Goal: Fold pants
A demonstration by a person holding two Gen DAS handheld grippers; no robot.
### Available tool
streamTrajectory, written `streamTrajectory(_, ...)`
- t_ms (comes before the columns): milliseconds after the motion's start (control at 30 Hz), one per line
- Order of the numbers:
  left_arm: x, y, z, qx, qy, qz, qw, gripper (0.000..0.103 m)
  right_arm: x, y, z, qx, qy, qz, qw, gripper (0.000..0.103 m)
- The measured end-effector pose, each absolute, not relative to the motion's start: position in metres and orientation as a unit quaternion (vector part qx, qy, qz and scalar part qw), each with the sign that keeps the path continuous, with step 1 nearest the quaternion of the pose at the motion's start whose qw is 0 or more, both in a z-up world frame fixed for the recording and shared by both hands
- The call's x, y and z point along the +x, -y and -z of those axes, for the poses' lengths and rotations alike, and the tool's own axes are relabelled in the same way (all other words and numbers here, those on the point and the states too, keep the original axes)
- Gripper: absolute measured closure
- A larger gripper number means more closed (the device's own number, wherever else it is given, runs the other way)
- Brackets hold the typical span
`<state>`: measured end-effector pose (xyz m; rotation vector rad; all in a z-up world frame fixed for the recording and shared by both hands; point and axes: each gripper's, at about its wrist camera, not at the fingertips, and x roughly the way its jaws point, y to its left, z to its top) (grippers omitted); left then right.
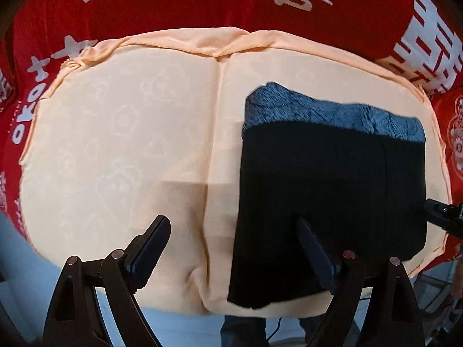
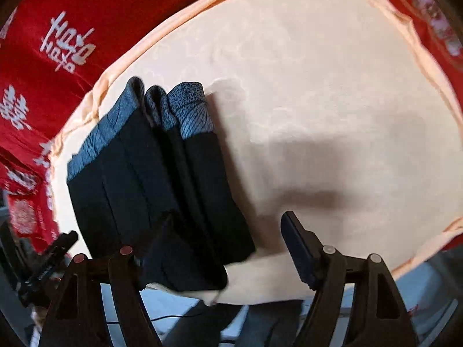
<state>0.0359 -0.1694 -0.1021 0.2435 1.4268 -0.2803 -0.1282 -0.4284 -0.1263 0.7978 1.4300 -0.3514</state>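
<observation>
Left wrist: pants (image 1: pixel 332 179) folded, flat

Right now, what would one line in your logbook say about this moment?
pants: folded, flat on peach cloth | left gripper: open, empty | right gripper: open, empty | over pants' near edge

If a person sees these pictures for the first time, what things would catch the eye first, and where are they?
The dark folded pants, with a blue-grey band along the far edge, stand out on the pale peach cloth; in the left wrist view they lie on its right half. Around the cloth is a bright red cover with white characters. Both grippers, left and right, hang above with jaws open, holding nothing.
</observation>
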Motion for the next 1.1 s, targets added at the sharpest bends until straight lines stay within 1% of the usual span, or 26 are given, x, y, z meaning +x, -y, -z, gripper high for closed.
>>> streamTrajectory(300,0.002,0.181,0.082,0.121,-0.658,0.119,0.733,0.013,-0.142,0.39,0.085,0.274,-0.64,0.174,0.696,0.019)
streamTrajectory(333,-0.001,0.181,0.08,0.124,-0.659,0.119,0.733,0.003,-0.143,0.386,0.082,0.267,-0.641,0.175,0.698,0.019)
streamTrajectory(367,-0.005,0.182,0.078,0.129,-0.66,0.118,0.73,0.0,-0.144,0.381,0.079,0.261,-0.642,0.177,0.699,0.015)
streamTrajectory(400,-0.009,0.182,0.074,0.133,-0.658,0.119,0.731,0.0,-0.145,0.375,0.075,0.252,-0.641,0.179,0.702,0.01)
streamTrajectory(433,-0.01,0.183,0.072,0.136,-0.659,0.122,0.73,0.0,-0.146,0.371,0.071,0.244,-0.64,0.181,0.705,0.007)
streamTrajectory(467,-0.013,0.184,0.07,0.14,-0.658,0.125,0.729,0.0,-0.147,0.365,0.067,0.233,-0.638,0.185,0.71,0.0)
streamTrajectory(600,-0.022,0.187,0.062,0.161,-0.658,0.132,0.724,0.0,-0.145,0.346,0.052,0.198,-0.634,0.188,0.723,0.0)
streamTrajectory(867,-0.034,0.184,0.043,0.168,-0.654,0.128,0.727,0.0,-0.145,0.325,0.031,0.213,-0.648,0.164,0.713,0.0)
streamTrajectory(1100,-0.044,0.185,0.028,0.186,-0.639,0.119,0.736,0.0,-0.147,0.308,0.021,0.198,-0.66,0.177,0.703,0.0)
